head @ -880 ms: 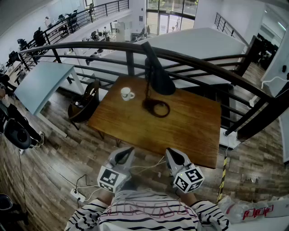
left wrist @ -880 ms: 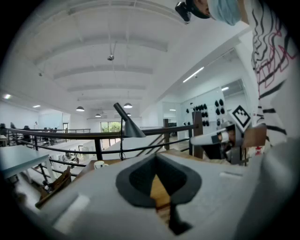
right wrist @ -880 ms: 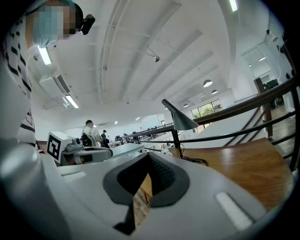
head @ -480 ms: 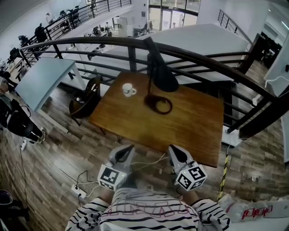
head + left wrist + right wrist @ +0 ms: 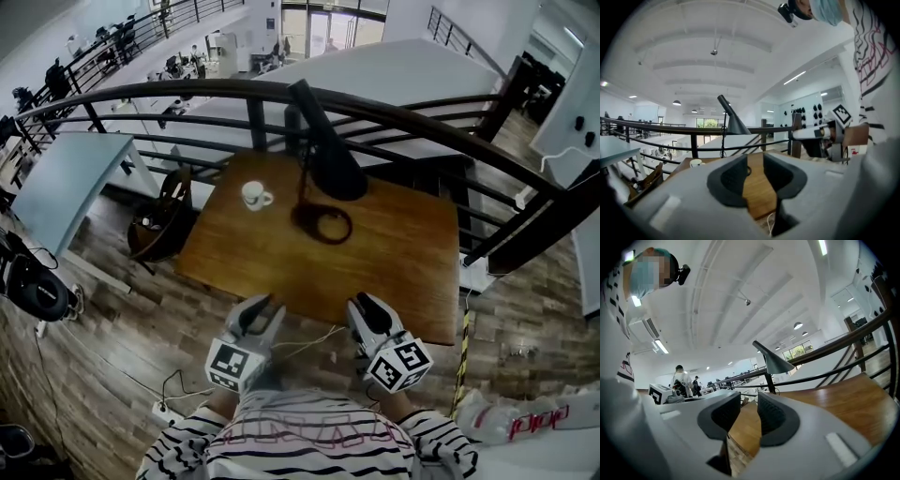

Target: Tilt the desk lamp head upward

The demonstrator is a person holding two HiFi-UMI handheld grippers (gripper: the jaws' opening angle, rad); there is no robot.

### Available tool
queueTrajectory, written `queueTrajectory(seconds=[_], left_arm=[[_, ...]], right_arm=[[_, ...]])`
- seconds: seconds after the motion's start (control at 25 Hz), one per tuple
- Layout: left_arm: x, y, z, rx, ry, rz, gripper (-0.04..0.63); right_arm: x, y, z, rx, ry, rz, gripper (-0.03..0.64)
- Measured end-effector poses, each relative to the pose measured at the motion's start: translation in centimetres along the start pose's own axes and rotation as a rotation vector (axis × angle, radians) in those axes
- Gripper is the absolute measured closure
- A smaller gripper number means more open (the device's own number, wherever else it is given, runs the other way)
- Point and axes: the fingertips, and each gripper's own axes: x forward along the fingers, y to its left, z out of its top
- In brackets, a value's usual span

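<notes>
Wooden tabletop (image 5: pixel 398 258) set against a dark railing (image 5: pixel 427 133).

Desk lamp (image 5: pixel 323 159) stands near the middle of the far edge. Its ring base (image 5: pixel 322 225) lies flat on the wood. The black cone-shaped lamp head (image 5: pixel 336 169) hangs above the base, with its mouth angled down at the tabletop. Nothing touches it.

White cup (image 5: pixel 253 195) upright near the far-left corner, apart from the lamp. A chair (image 5: pixel 167 214) sits just off the left edge.

Left gripper (image 5: pixel 265 307) is held just short of the near edge, left of centre, pointing at the lamp. Its jaws are moderately apart with only bare wood showing through the gap, so it holds nothing.

Right gripper (image 5: pixel 366 304) is alongside it at the near edge, right of centre, well apart from the lamp. Its jaws stand at a narrow gap, and here too only tabletop is seen between them.

Both grippers are close in front of a striped shirt (image 5: pixel 309 445). A pale cable (image 5: pixel 309 343) lies on the floor between them.
</notes>
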Motion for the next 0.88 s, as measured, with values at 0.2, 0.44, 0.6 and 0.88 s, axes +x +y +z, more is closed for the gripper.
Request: queueTrajectory(seconds=[0.2,0.44,0.6,0.88], left_arm=[[1.3,5.8,0.2,0.0,0.006,-0.029,0.466],[2.6,12.6,0.9,0.016,0.008,-0.094,0.442],[3.6,16.2,1.1,0.025,0.013,-0.138,0.439],[6.3,20.8,1.1,0.053,0.016,-0.22,0.439]], right_arm=[[5.0,0.1,0.9,0.011,-0.023,-0.042,0.464],[11.2,0.7,2.0,0.016,-0.06,-0.118,0.432],[14.2,0.7,2.8,0.023,-0.088,-0.173,0.416],[17.6,-0.3,3.2,0.035,-0.123,-0.275,0.395]])
